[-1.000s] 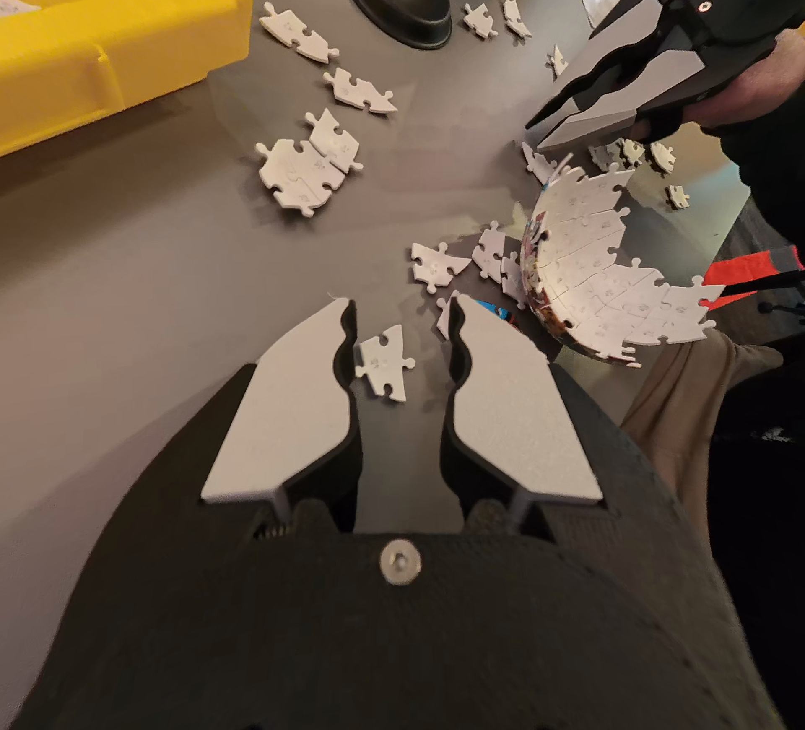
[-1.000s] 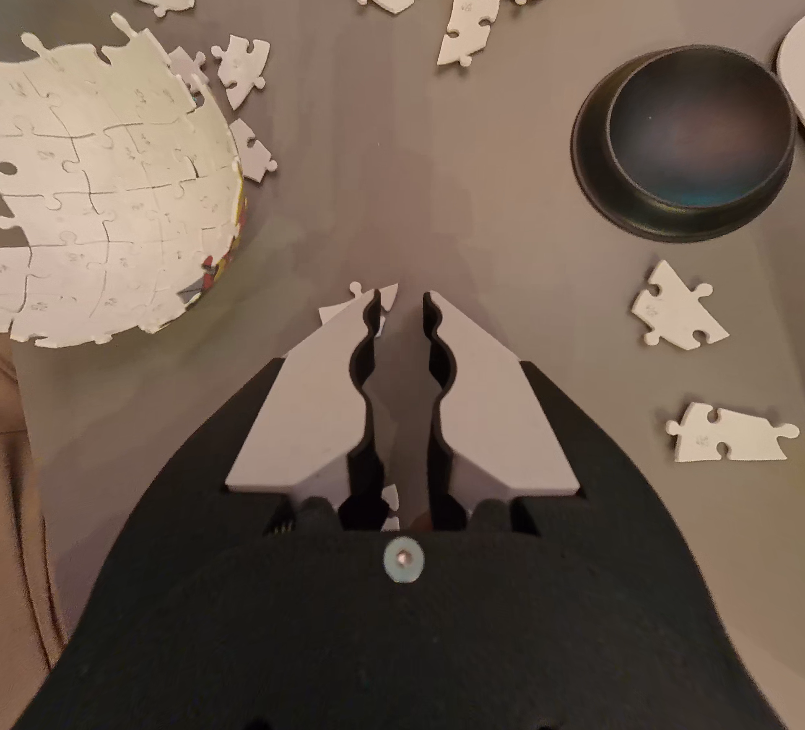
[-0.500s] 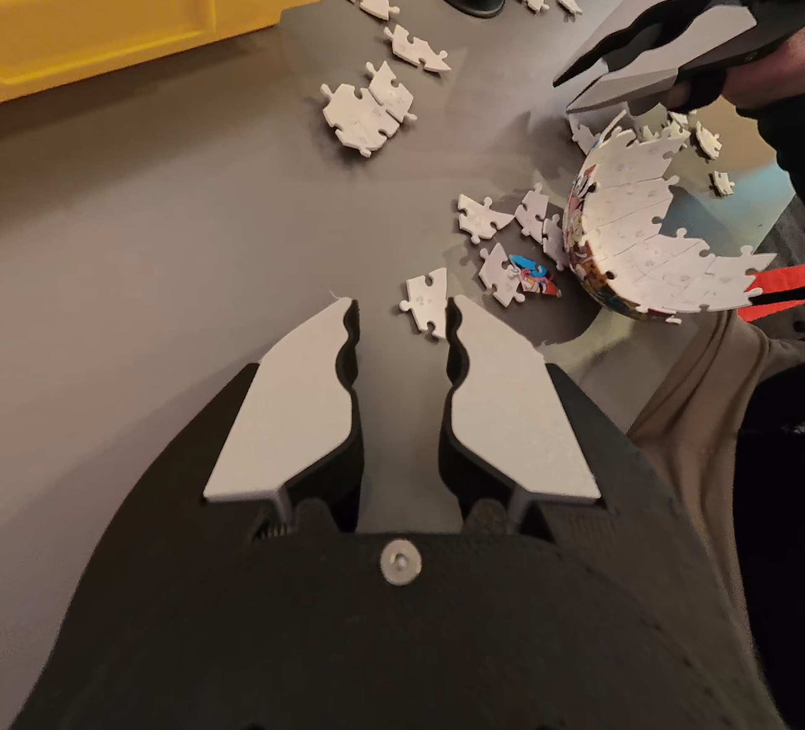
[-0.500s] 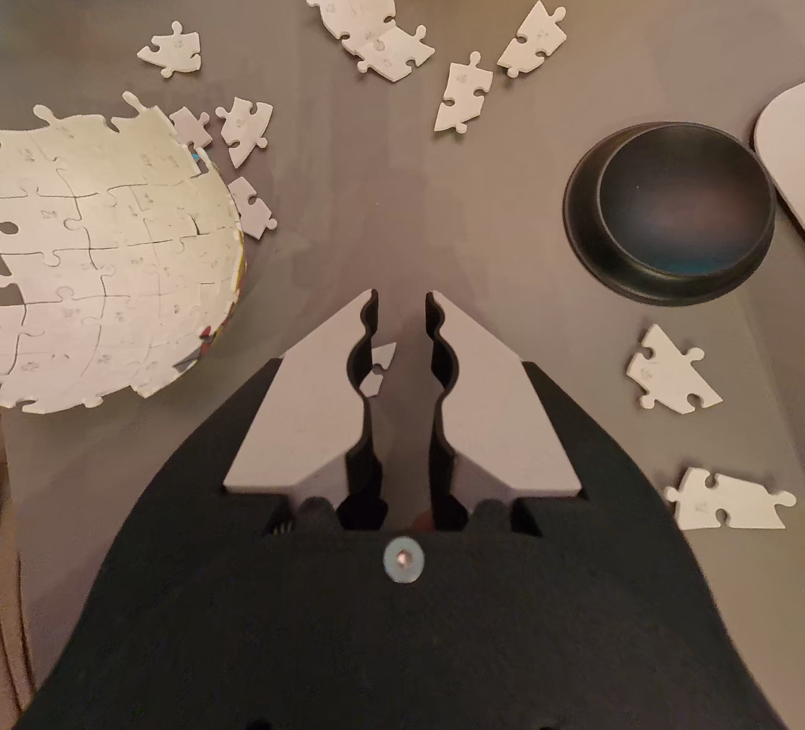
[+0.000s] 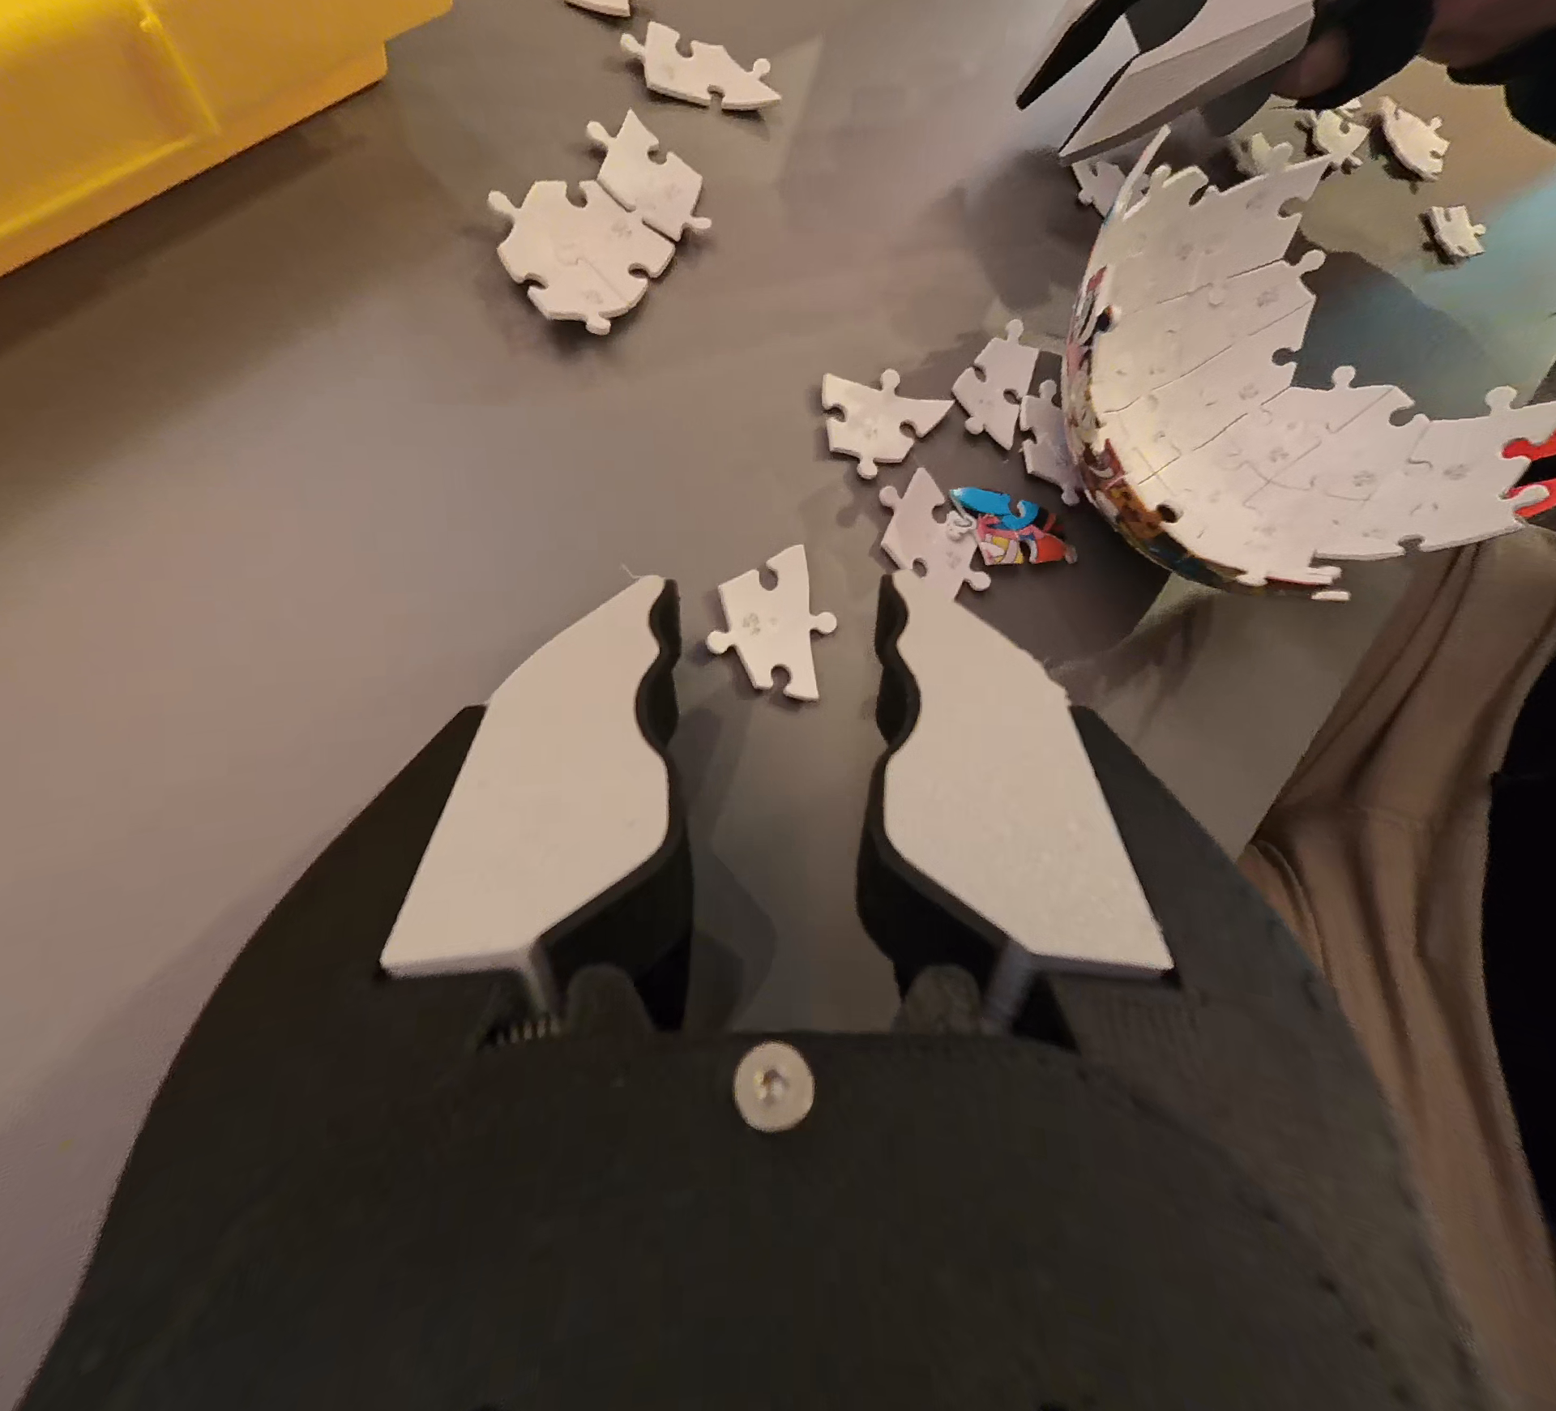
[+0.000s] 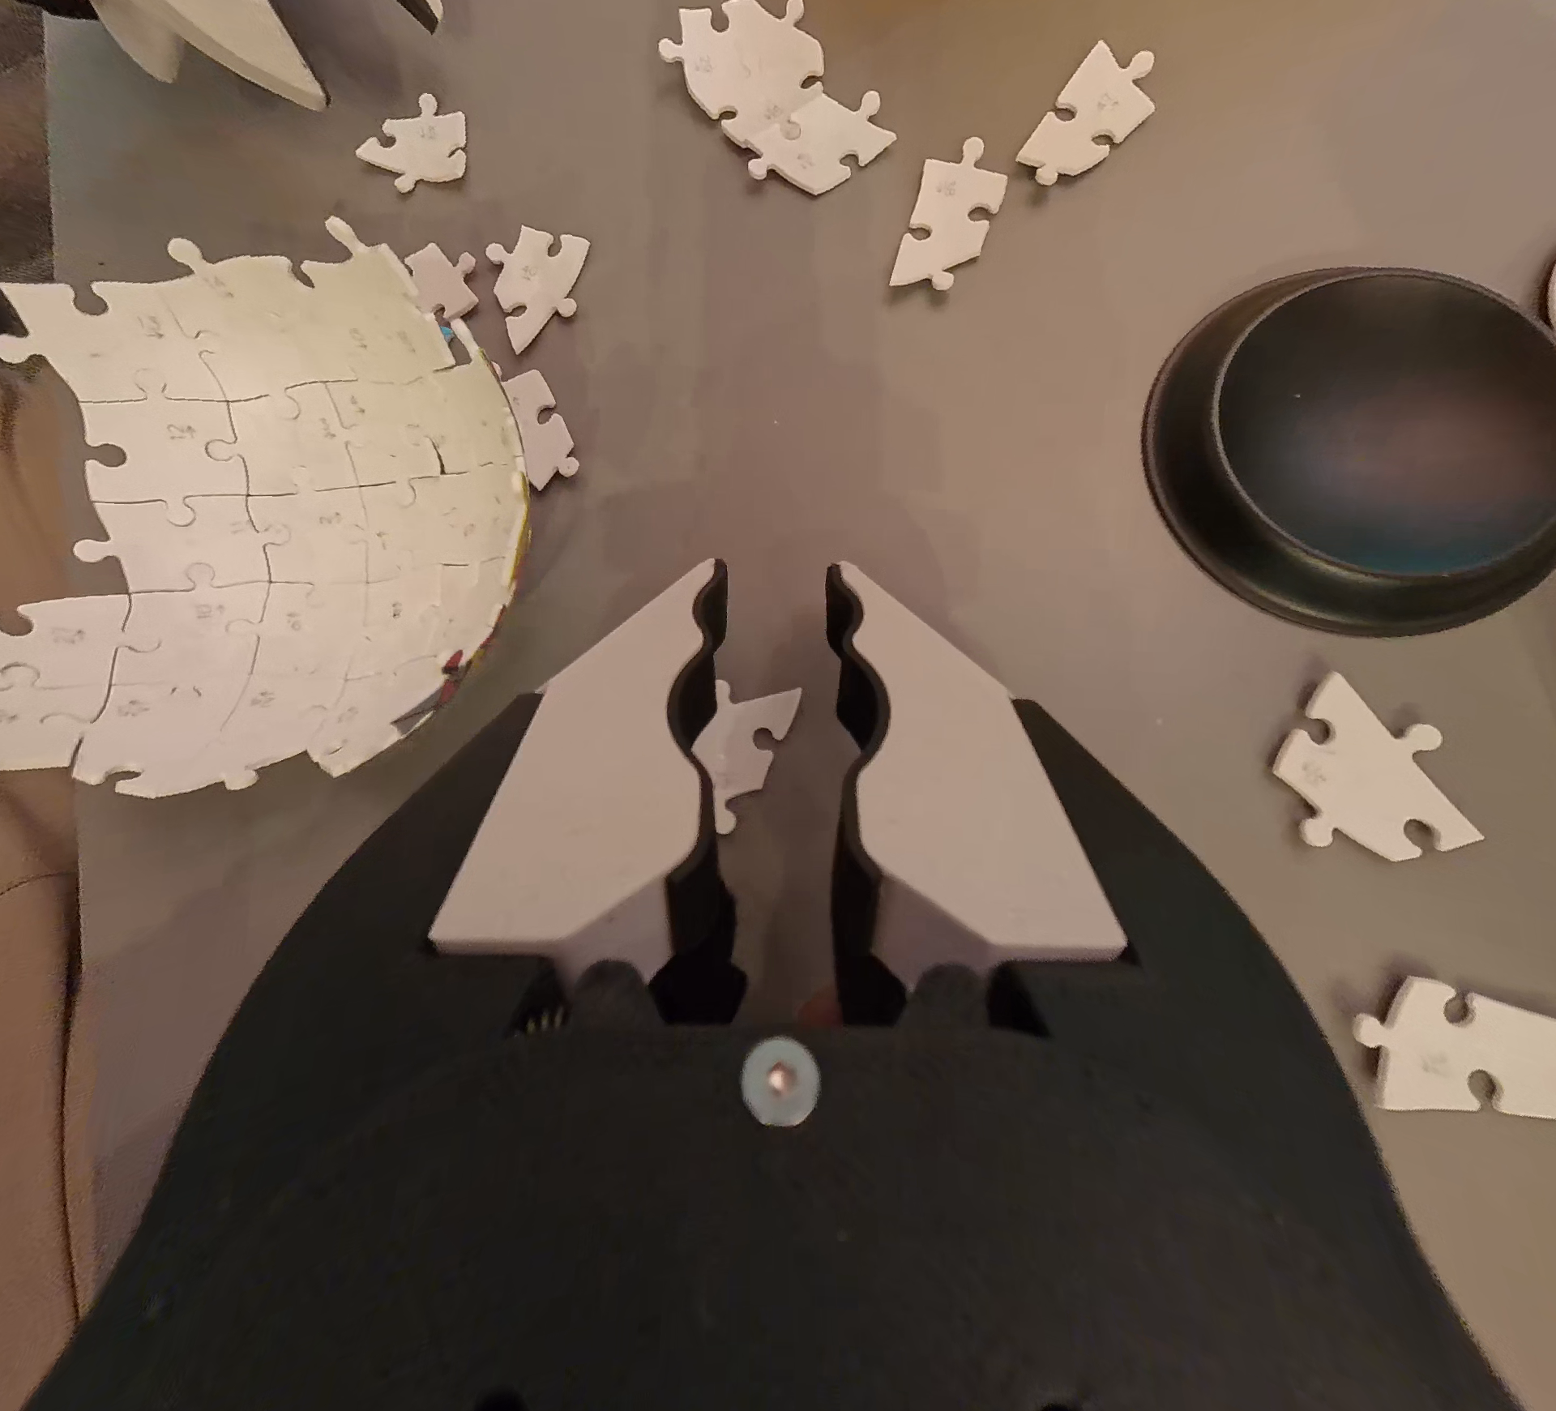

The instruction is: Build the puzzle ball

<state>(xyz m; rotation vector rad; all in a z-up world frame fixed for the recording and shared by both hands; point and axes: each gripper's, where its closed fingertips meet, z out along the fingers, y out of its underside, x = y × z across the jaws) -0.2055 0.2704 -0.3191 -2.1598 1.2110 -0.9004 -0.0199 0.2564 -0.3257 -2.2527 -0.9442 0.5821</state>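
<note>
Left wrist view shows the left tool (image 5: 770, 596), gaping and empty, now lined up on a loose piece (image 5: 770, 634) on the table (image 5: 295, 528), probably next for the half-built ball (image 5: 1246, 427) nearby; the right tool (image 6: 775, 579) hovers slightly parted, empty.

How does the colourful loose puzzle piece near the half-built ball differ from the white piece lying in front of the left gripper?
The colourful piece lies printed side up, showing blue, pink and red; the white piece lies blank side up. The colourful piece sits close to the half-built ball, touching another white piece; the white piece lies alone just ahead of the open left gripper. Both lie flat on the grey table.
</note>
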